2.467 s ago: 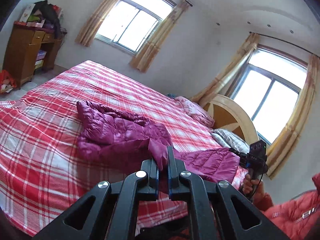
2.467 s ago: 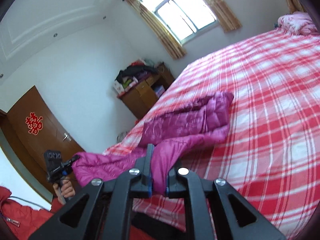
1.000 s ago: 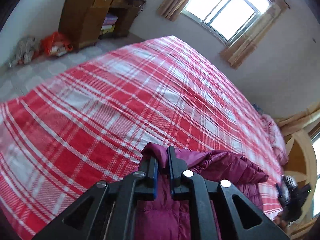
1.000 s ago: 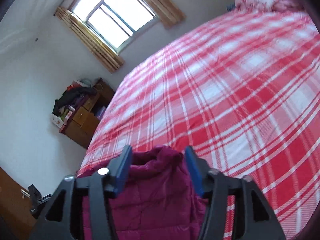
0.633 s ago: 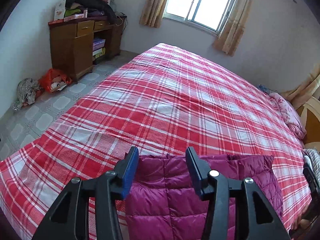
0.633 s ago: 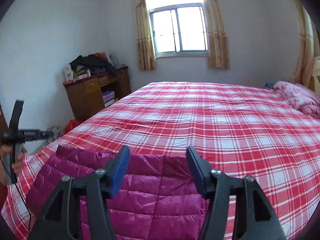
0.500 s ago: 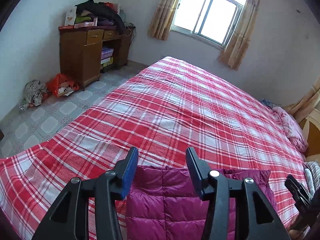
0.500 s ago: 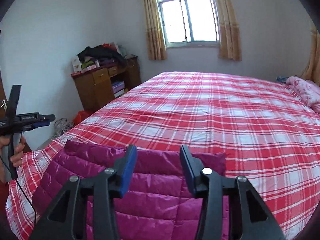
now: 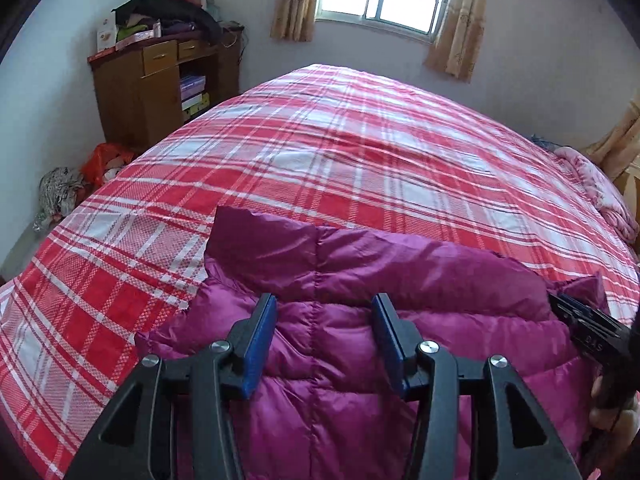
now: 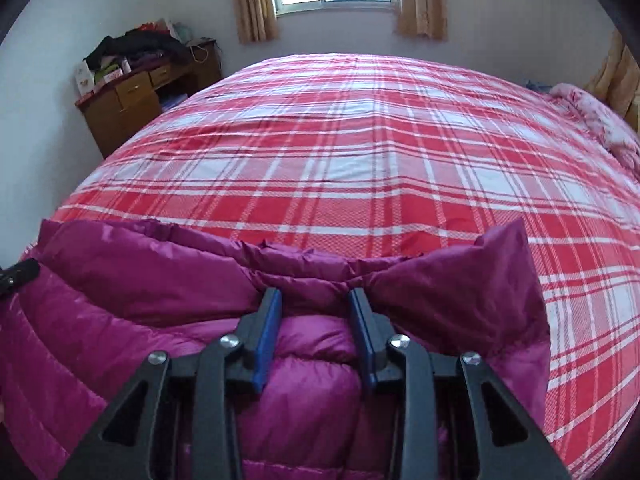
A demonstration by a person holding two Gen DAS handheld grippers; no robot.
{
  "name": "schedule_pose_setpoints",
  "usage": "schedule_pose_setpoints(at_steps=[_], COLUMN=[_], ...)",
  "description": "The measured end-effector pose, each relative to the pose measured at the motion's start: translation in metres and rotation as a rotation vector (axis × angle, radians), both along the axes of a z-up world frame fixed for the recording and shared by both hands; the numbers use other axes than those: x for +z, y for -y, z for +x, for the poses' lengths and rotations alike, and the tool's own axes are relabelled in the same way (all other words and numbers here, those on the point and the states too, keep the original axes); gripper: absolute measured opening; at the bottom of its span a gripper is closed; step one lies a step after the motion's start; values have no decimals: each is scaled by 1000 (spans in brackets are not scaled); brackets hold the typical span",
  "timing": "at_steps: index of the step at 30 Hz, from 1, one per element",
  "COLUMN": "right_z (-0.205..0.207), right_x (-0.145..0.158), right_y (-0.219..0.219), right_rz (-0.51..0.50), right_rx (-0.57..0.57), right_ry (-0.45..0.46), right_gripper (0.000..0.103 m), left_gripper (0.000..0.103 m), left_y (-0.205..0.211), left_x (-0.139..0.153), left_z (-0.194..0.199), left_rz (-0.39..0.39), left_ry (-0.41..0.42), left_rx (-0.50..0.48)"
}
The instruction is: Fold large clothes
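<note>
A magenta quilted down jacket [image 9: 360,280] lies spread flat at the near edge of the bed, collar edge toward the far side; it also shows in the right wrist view [image 10: 160,280]. My left gripper [image 9: 324,308] is open and empty, just above the jacket's left part. My right gripper [image 10: 314,300] is open and empty, fingers astride a puffy fold near the collar on the jacket's right part. The right gripper's body shows at the right edge of the left wrist view [image 9: 592,332].
The bed with a red-and-white plaid cover [image 9: 360,140] stretches away from me. A wooden cabinet [image 9: 160,80] piled with clothes stands at the far left. Bags [image 9: 104,160] lie on the floor beside it. A pink pillow [image 10: 600,116] lies at the right.
Both grippers carried the jacket edge over, laid it flat on the bed and let go. In the last half second both have dropped closer to the jacket.
</note>
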State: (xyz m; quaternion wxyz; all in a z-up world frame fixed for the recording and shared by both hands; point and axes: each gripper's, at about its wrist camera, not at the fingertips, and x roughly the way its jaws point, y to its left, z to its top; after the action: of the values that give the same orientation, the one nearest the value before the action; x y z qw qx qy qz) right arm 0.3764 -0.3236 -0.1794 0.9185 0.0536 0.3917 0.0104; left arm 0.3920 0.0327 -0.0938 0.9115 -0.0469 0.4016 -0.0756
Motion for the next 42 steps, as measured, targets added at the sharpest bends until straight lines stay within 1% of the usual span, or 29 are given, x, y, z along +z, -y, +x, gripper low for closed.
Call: schedule_pose_setpoints(at_steps=[1,2,3,6,9,13,15,18,19,21,22,24,26,28,30,32,34,35,36,38,40,42], right_z=[3,4,6,12,9,12,11,6,0,-36,-53,-84,-109,-121,-119,-113,-113,-114,-113,-113,-113,-116], right_x=[0,-1,-1,-5,-8,-11,-10,-2,5,33,42,52,47,33,14,-5,-15,-15,-16,-16,-16,-15], right_y=[-2,-3,-4,1,6,15,16,12,13,18,20,23,25,24,20,22,23,24,25,26,24,21], right_rz=[1,9,30,119,168,242,242,202,187,190,198,192,218,209,182,178,176,178,181,183,164,152], right_rx=[8,23,40,66,60,45,44,27,21,12,13,-5,-20,-36,-41,-50,-50,-51,-51,-53,-54,-55], right_ry=[-2,-2,-4,-5,12,15,18,-1,5,113,148,165,148,113,69,34,55,56,55,57,60,63], right_gripper=[39,39,39,40,40,38,38,38,37,35,35,35,35,35,35,34,33,32,32,32,32,32], left_gripper=[51,51,51,51,51,51,51,51,51,51,51,51,51,51,51,51,51,51,51,51,51,51], left_y=[-4,-10,-15,-23,-26,-17,-15,-16,-17,-18,-19,-19,-19,-19,-17,-15,-13,-11,-10,-14,-26,-46], left_x=[-7,-15,-20,-31,-37,-37,-37,-38,-38,-38,-38,-38,-38,-38,-38,-37,-34,-30,-24,-11,2,18], left_z=[4,5,3,-5,1,8,9,13,12,12,10,10,11,11,11,11,10,7,2,-15,-39,-74], left_rz=[-20,-62,-99,-160,-196,-149,-139,-156,-158,-161,-163,-162,-159,-155,-143,-127,-98,-61,-24,3,-15,-63], left_ry=[-17,-25,-15,12,-3,-8,-7,-8,-8,-8,-7,-7,-7,-7,-8,-12,-23,-27,-26,-19,-4,31], left_rx=[13,19,27,43,45,52,52,50,49,48,47,47,47,47,48,46,45,38,30,22,11,12])
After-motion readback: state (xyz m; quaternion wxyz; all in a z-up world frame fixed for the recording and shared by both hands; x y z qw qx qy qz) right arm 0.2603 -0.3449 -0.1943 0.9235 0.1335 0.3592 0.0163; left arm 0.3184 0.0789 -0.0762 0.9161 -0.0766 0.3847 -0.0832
